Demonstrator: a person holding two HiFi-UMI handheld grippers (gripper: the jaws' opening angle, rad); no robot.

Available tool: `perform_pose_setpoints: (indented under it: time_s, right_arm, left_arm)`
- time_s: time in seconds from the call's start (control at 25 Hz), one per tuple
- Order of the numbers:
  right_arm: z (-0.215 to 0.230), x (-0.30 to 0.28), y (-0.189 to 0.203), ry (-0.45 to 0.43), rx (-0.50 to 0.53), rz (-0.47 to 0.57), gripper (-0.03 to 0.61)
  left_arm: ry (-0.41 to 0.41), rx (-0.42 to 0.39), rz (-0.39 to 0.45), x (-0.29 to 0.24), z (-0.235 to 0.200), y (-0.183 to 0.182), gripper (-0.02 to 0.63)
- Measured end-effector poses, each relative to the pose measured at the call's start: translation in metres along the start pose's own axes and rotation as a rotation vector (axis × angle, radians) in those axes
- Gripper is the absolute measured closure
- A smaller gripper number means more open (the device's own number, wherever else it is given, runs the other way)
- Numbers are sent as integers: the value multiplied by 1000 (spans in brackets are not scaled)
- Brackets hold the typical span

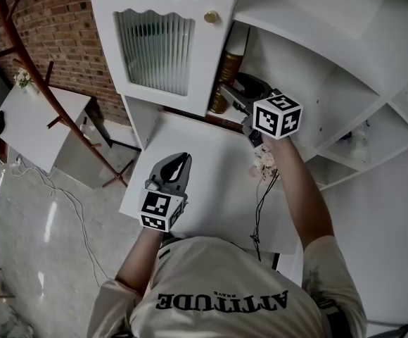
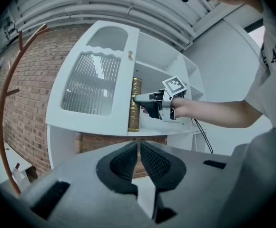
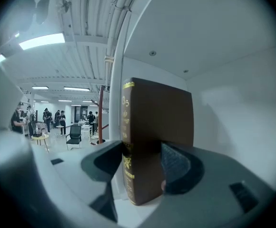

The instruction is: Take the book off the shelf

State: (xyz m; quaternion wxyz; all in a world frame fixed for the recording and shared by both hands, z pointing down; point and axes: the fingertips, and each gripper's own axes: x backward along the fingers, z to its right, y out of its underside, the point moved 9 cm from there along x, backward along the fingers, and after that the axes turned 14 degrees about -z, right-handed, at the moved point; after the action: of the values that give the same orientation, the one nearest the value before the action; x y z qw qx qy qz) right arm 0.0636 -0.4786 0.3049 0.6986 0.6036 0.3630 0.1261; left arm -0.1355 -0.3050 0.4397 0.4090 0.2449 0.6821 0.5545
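Your right gripper's [image 3: 145,163] jaws are clamped on the book [image 3: 157,122], a ribbed dark pad against each plain brown cover, and it stands upright on the white shelf [image 2: 176,130] with a white wall of the cabinet close by. Just beside it hangs the open door [image 1: 155,48] of ribbed glass with a small gold knob [image 1: 210,17] (the gilt lettering down the spine is too small to read), and a black cable [image 1: 264,196] trails over the white worktop [image 1: 204,160] below. Your left gripper's [image 2: 139,156] jaws are pressed together on nothing, held above that worktop, well apart from the book.
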Motion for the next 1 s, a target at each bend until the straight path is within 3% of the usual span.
perform_pose_setpoints:
  time_s: [0.36,0.72,1.0]
  right_arm:
    - [-10,7,3,-20,-5,1,319]
    - [-17,12,6,-33,-10,4,319]
    - [-24,15,8,-44,-20,10,319]
  left_arm:
    - [2,-33,53,-39,-2,-38,582]
    - [-8,-23,77,-79,0,-79,429]
    - [-33,-29,72,-95,2,-90,390]
